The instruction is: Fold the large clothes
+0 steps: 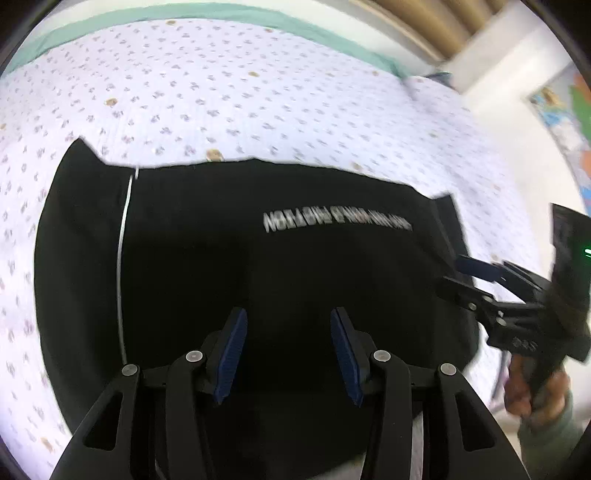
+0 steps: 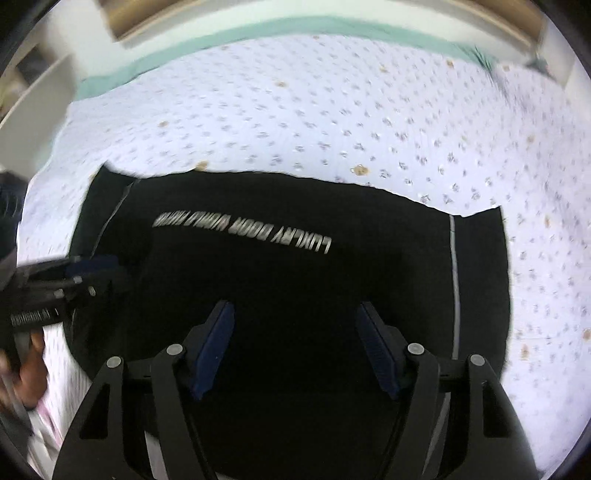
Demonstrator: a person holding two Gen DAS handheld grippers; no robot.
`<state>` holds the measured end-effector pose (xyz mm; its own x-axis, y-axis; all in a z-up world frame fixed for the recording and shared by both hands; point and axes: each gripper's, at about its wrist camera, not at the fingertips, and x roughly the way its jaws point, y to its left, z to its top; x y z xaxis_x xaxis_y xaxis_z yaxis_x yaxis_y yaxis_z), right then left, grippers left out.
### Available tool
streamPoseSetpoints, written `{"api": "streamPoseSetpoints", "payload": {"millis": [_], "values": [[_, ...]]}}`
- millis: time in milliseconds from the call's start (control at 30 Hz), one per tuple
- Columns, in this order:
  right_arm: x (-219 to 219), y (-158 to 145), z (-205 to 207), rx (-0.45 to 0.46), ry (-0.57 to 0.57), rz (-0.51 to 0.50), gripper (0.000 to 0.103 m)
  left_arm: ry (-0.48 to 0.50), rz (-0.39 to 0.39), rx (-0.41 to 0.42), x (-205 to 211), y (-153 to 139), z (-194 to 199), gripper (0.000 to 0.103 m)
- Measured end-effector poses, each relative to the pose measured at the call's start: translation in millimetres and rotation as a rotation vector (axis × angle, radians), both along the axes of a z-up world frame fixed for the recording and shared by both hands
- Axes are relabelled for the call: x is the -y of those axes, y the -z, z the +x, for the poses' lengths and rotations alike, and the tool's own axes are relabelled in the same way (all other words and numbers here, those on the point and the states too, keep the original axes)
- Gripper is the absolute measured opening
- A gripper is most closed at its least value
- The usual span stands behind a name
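Note:
A large black garment (image 1: 258, 266) with white upside-down lettering and a thin white stripe lies flat on the bed; it also fills the right wrist view (image 2: 295, 277). My left gripper (image 1: 288, 332) is open and empty above the garment's near part. My right gripper (image 2: 295, 328) is open and empty above the garment too. In the left wrist view the right gripper (image 1: 461, 275) shows at the garment's right edge. In the right wrist view the left gripper (image 2: 103, 273) shows at the garment's left edge. Both views are blurred.
The bed has a white sheet with small floral print (image 1: 221, 92), also in the right wrist view (image 2: 332, 110). A green band (image 1: 184, 18) runs along its far side. A white wall with a colourful poster (image 1: 565, 110) is at the right.

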<state>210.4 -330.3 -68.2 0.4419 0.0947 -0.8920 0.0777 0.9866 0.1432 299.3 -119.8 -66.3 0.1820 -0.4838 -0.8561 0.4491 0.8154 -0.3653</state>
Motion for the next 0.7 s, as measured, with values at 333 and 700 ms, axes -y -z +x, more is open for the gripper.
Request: {"api": "streamPoseSetpoints", "payload": {"millis": [333,700], "values": [[-27,80,-33,-0.167,0.110,0.042,0.078,-0.051,0.062,-0.057,-8,75,-32,0.054],[33,7,-84,0.064,0.233,0.032,0.080,-0.126,-0.069,0.084,-95,-27,-42,0.055]]}}
